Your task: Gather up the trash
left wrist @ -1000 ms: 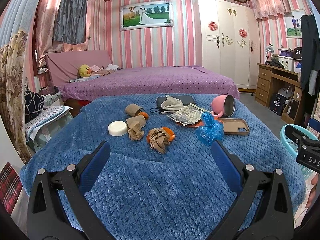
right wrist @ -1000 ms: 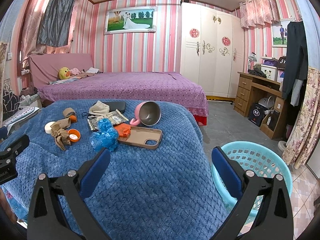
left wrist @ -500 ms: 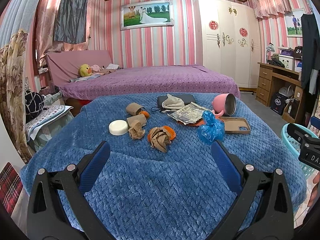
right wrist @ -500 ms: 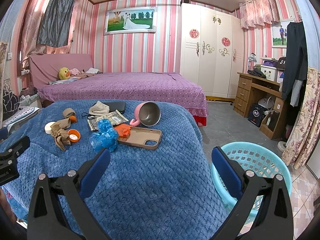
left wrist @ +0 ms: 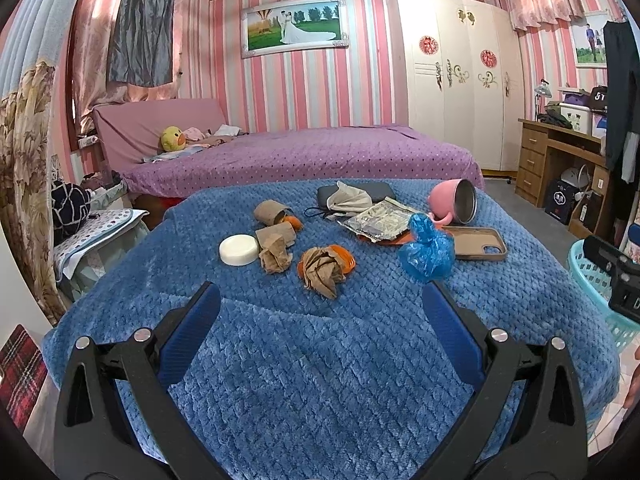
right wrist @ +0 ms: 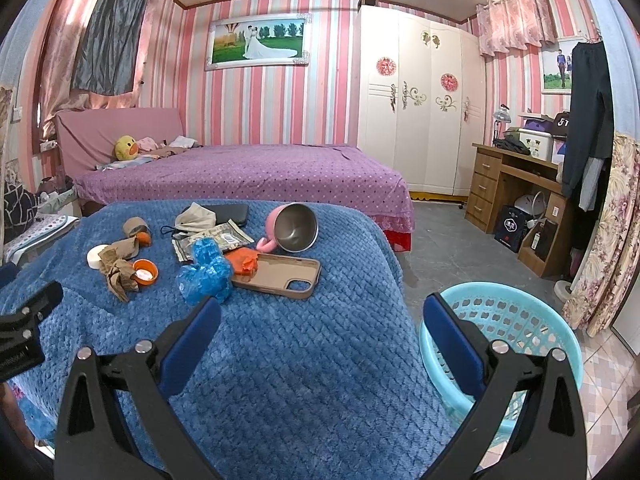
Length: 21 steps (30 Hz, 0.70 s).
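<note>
Across the middle of the blue blanket (left wrist: 320, 360) the trash lies scattered: crumpled brown paper (left wrist: 322, 266), a blue plastic bag (left wrist: 426, 254) and a foil wrapper (left wrist: 378, 222), mixed with a phone case (left wrist: 476, 243) and tipped pink mug (left wrist: 454, 202). My left gripper (left wrist: 320, 312) and right gripper (right wrist: 322, 322) hover with jaws spread, holding nothing, near the blanket's near edge, ready to reach. Beside its right edge waits the turquoise basket (right wrist: 520, 316). No label reads clearly.
</note>
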Available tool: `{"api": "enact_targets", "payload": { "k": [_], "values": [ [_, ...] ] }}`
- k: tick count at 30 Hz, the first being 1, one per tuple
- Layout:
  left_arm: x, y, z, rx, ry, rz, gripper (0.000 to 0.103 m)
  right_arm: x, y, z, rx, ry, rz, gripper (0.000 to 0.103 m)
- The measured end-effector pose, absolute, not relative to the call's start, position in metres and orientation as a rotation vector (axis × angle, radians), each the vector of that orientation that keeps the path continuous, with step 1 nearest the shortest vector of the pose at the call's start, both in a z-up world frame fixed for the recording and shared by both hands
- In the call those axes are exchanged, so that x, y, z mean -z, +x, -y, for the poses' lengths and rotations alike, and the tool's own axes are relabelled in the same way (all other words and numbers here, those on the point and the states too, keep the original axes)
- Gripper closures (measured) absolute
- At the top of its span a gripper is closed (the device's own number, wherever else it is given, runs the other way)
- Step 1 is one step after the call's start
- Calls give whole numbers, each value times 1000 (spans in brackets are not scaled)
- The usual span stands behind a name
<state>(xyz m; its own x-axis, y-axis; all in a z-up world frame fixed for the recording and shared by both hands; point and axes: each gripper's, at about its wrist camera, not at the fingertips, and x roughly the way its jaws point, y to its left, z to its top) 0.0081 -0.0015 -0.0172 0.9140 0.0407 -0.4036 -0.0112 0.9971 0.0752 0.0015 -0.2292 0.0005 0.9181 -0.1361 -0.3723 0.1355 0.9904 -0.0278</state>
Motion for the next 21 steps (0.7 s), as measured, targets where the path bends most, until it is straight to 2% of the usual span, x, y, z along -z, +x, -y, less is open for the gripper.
{"api": "enact_targets", "payload": {
  "k": [21],
  "values": [
    [22, 12, 0, -28, 89, -438, 5, 10, 10, 224, 167, -17, -397, 4]
  ]
}}
